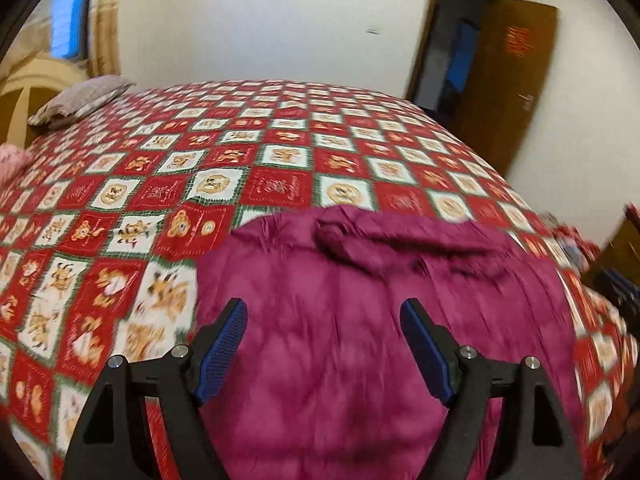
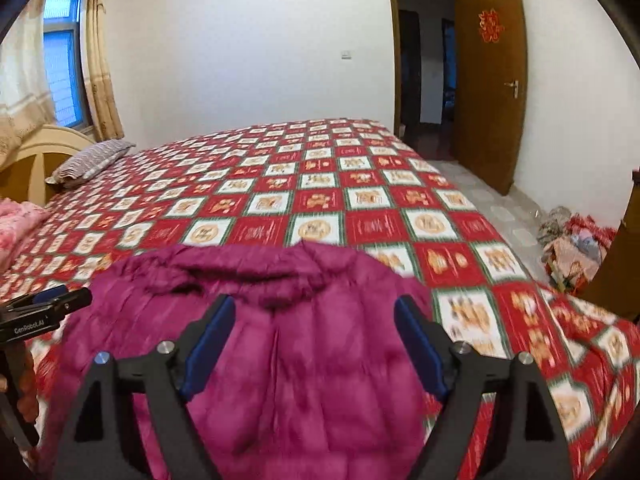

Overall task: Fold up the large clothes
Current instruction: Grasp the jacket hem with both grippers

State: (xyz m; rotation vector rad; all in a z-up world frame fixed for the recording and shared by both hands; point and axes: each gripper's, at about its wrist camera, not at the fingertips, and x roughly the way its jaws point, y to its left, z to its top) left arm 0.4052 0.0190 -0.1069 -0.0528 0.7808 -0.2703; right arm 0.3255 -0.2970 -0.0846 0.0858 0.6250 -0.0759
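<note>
Lower centre of both wrist views: a magenta padded jacket lies spread on the bed, collar end toward the top of the frame, body running down under the cameras. Bed has a red, white and green checked cover with bear prints.

Left gripper hangs above the jacket, jaws wide apart, blue pads clear of the fabric, nothing between them. It also shows at the left edge of the right wrist view, black body with white lettering, beside the jacket's left side.

Right gripper also over the jacket, jaws wide, pads not pressing anything; the jacket's centre seam shows between them lower down. No grip on either side.

Both views are motion-blurred near the bottom.

Upper left of the frame: striped grey pillow by the cream headboard. Pink bedding at the left edge. Window with beige curtain in the far upper left. Upper right: open brown door with a red paper cutting on it, white wall beside. Pile of cloth and bags on the tiled floor at the right.
</note>
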